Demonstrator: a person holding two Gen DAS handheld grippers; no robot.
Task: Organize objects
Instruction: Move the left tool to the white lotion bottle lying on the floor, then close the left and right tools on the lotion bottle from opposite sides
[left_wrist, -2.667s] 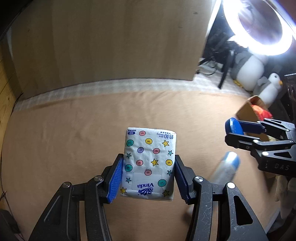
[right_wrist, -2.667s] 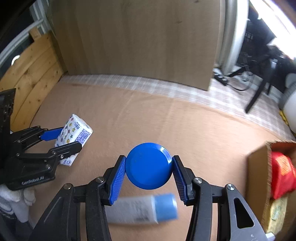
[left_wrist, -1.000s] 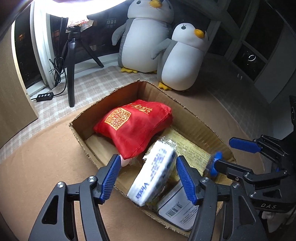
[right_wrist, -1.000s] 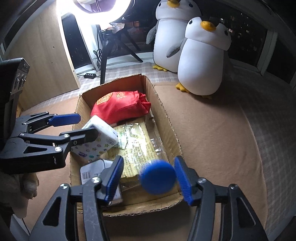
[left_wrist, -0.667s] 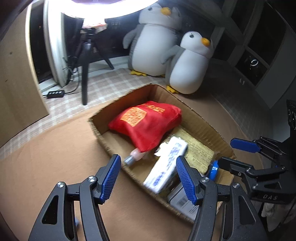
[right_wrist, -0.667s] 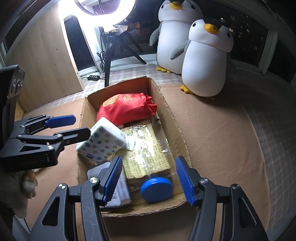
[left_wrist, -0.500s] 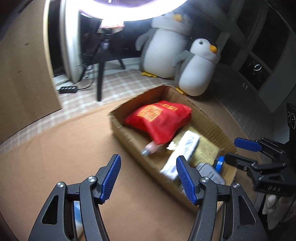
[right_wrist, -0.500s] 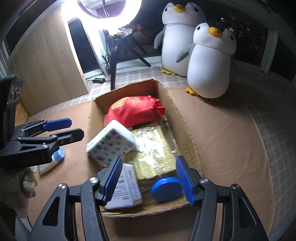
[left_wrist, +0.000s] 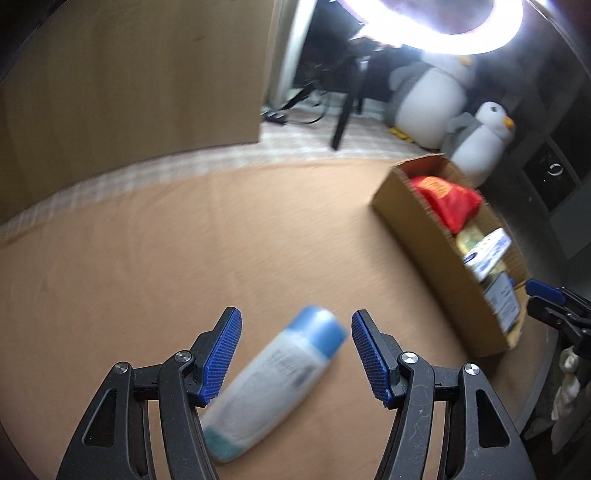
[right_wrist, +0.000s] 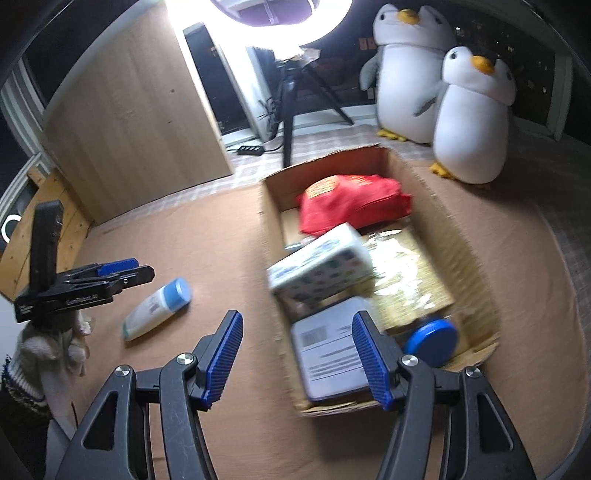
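Bottle (left_wrist: 273, 384) lies on the brown floor, well left of the box (right_wrist: 458, 236). The left claw (left_wrist: 295, 354) is right over it, open and empty. The bottle slants between the pads, cap up and to the right. The right claw (right_wrist: 297, 354), open and empty too, is by the box, so the left one is nearer.

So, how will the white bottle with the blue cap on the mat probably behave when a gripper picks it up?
The bottle lies on its side on the tan mat, and its body looks round, so a nudge could roll it. Its plastic looks smooth, so it may slip; the ribbed blue pads of the open left gripper should help. It seems light and not fragile.
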